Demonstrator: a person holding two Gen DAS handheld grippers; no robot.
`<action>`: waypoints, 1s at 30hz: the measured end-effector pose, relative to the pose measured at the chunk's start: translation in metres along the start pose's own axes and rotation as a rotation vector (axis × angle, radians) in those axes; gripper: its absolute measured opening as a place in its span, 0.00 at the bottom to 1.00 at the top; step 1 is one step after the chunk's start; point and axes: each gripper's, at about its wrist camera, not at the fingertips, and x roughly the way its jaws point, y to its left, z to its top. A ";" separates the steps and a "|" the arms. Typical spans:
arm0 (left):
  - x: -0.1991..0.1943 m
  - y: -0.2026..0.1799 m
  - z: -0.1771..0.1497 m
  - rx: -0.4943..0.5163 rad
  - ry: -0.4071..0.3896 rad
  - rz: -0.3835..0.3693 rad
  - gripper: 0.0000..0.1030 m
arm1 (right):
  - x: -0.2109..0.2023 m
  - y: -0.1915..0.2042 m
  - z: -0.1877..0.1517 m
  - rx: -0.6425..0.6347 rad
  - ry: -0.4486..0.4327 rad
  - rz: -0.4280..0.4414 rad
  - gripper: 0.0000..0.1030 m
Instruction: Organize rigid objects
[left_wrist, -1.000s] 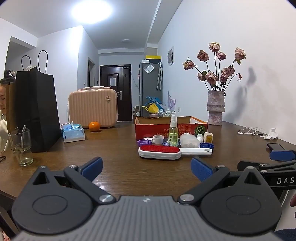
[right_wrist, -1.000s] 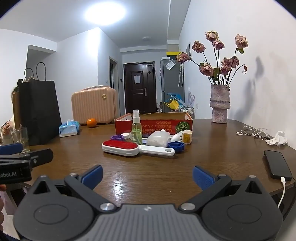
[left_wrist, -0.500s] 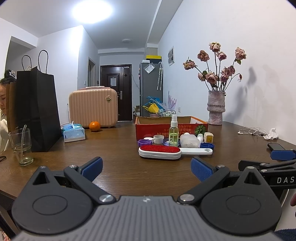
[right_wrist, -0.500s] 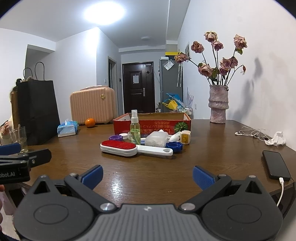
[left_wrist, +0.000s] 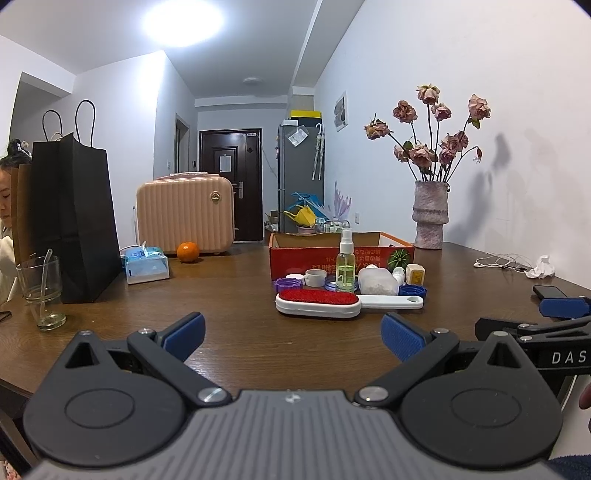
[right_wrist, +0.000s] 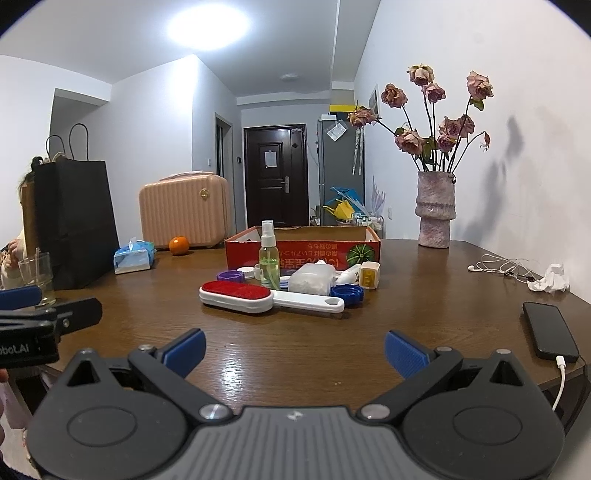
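In the left wrist view our left gripper (left_wrist: 291, 334) fills the bottom of the frame, released, its blue pads spread wide with only bare counter (left_wrist: 229, 291) between them. Just right of centre lies the lint brush (left_wrist: 317, 302), red face up, its white handle pointing right; behind it stand the spray bottle (left_wrist: 345, 264), a purple cap (left_wrist: 288, 284) and a blue cap (left_wrist: 412, 291), all in front of the red cardboard box (left_wrist: 310, 256). At the left edge we see a black paper bag (left_wrist: 74, 218) and a drinking glass (left_wrist: 38, 290); the vase of roses (left_wrist: 430, 214) sits at the right. In the right wrist view our right gripper (right_wrist: 294, 350) is likewise released and holds nothing, low in the frame. The lint brush (right_wrist: 236, 295) lies at centre, the spray bottle (right_wrist: 269, 258) upright just behind it, the cardboard box (right_wrist: 303, 251) beyond. A phone (right_wrist: 550, 330) rests at the right edge, with a cable plugged into it.
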 end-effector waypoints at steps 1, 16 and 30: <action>0.000 0.000 0.000 0.000 0.001 -0.001 1.00 | 0.000 0.000 0.000 -0.001 0.000 0.000 1.00; -0.003 0.000 0.001 0.004 -0.002 -0.004 1.00 | 0.000 0.000 0.000 -0.005 0.001 -0.003 1.00; -0.004 -0.001 0.001 0.004 -0.001 -0.004 1.00 | 0.000 -0.001 0.002 -0.003 -0.001 -0.006 1.00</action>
